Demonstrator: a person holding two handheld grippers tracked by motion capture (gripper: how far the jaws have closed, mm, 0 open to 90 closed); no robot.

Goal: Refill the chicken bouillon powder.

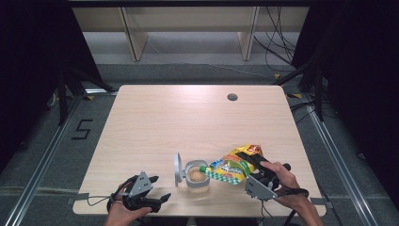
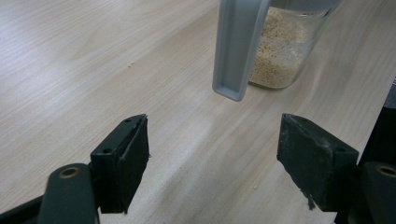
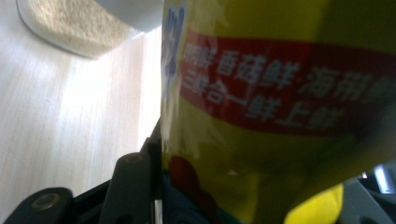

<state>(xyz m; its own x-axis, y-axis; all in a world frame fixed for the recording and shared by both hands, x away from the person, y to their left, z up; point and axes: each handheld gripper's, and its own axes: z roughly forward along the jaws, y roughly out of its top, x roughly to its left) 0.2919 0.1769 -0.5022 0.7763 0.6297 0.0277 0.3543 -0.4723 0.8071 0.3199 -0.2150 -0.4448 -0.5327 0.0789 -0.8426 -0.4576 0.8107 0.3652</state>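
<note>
Gripping a yellow seasoning pouch (image 1: 234, 165) tipped over a lidded jar (image 1: 197, 175) (granules inside), right gripper (image 1: 260, 168) clamps it, left gripper (image 1: 162, 199) rests released on table (image 1: 188, 117).

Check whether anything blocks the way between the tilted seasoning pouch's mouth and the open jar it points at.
Nothing visible does. The right claw holds the yellow seasoning pouch tilted with its mouth at the rim of the clear jar, and the jar's grey lid is swung open on the far side.
</note>
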